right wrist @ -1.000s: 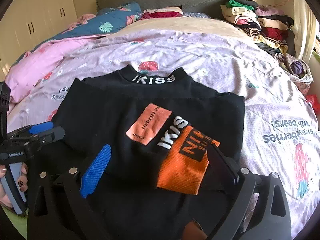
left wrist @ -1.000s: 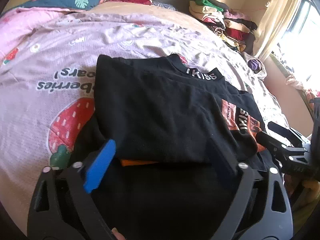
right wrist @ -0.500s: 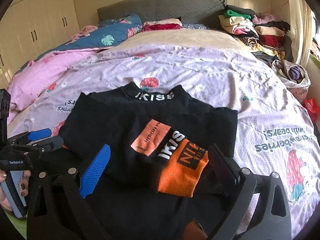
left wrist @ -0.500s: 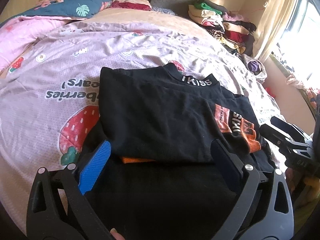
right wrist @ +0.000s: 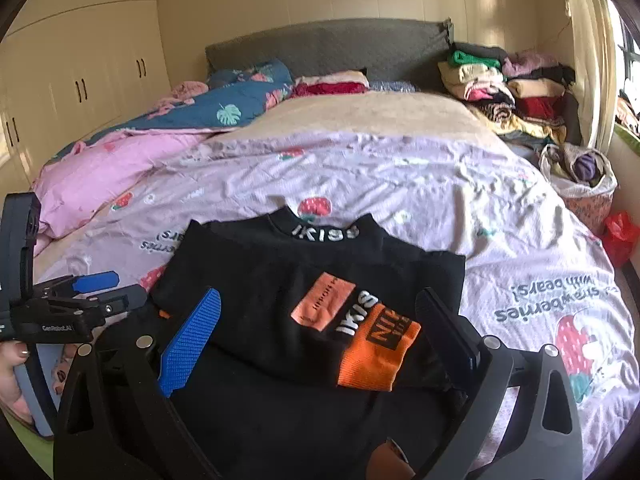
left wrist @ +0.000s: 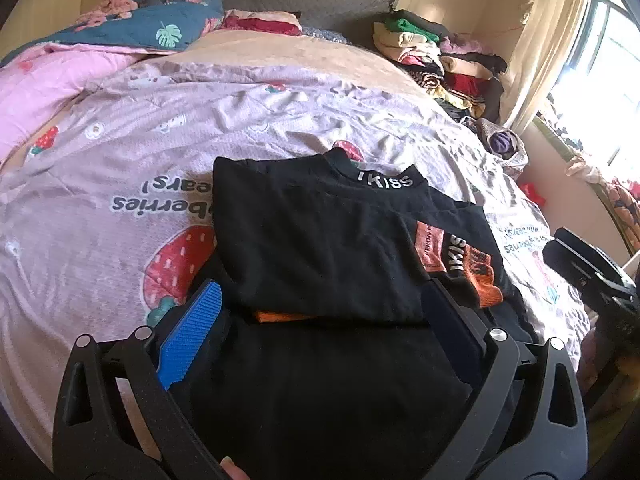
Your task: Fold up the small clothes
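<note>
A black top (left wrist: 320, 248) with a white-lettered collar and orange cuffs lies on the bed, its sleeves folded across the body. It also shows in the right wrist view (right wrist: 280, 292). Its lower part spreads toward me under both grippers. My left gripper (left wrist: 320, 320) is open and empty above the hem, near the left folded edge. My right gripper (right wrist: 320, 328) is open and empty, above the orange cuff (right wrist: 376, 352). The left gripper also shows at the left of the right wrist view (right wrist: 100, 292).
The bed has a lilac strawberry-print cover (left wrist: 120, 160). A pink quilt (right wrist: 100, 176) and a blue leaf-print quilt (right wrist: 224, 108) lie far left. A pile of folded clothes (right wrist: 508, 92) stands far right by the headboard. A bag of clothes (right wrist: 580, 176) sits at the bed's right edge.
Both grippers have drawn back and up from the top, staying open. The top has not moved.
</note>
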Demonstrator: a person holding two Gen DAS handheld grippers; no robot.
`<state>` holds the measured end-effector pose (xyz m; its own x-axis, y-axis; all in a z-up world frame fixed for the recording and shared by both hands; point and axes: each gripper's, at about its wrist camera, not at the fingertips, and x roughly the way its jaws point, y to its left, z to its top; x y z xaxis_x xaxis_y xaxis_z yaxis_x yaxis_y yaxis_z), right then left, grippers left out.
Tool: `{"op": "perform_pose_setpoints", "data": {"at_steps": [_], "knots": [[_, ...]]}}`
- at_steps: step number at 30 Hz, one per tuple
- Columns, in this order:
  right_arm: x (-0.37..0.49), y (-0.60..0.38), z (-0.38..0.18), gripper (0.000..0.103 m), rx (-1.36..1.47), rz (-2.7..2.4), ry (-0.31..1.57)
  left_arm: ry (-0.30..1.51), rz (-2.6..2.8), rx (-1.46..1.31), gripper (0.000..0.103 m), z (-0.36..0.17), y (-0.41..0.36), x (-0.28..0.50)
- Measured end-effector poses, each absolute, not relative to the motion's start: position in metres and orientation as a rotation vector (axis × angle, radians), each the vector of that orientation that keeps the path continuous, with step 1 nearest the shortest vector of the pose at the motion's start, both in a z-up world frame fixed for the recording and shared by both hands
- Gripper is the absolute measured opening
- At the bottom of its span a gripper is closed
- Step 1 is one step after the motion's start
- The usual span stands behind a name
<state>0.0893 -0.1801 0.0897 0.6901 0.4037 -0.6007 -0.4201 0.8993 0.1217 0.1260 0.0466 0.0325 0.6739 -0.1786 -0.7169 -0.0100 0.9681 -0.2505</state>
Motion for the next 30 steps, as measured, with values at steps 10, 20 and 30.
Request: {"op": "perform_pose_setpoints", "data": {"at_steps": [10,20,30], "knots": [[0.065,-0.189,0.091,0.098,0.017,0.448,0.659,0.795,-0.101,-0.251,0.093,0.047,0.049,0.111],[0.045,-0.214,0.096,0.098,0.08,0.403,0.643,0.78,-0.111,-0.25,0.093,0.059,0.051,0.098],[0.022,-0.224,0.089,0.098,0.079,0.373,0.669,0.78,-0.107,-0.245,0.094,0.061,0.061,0.076]]}}
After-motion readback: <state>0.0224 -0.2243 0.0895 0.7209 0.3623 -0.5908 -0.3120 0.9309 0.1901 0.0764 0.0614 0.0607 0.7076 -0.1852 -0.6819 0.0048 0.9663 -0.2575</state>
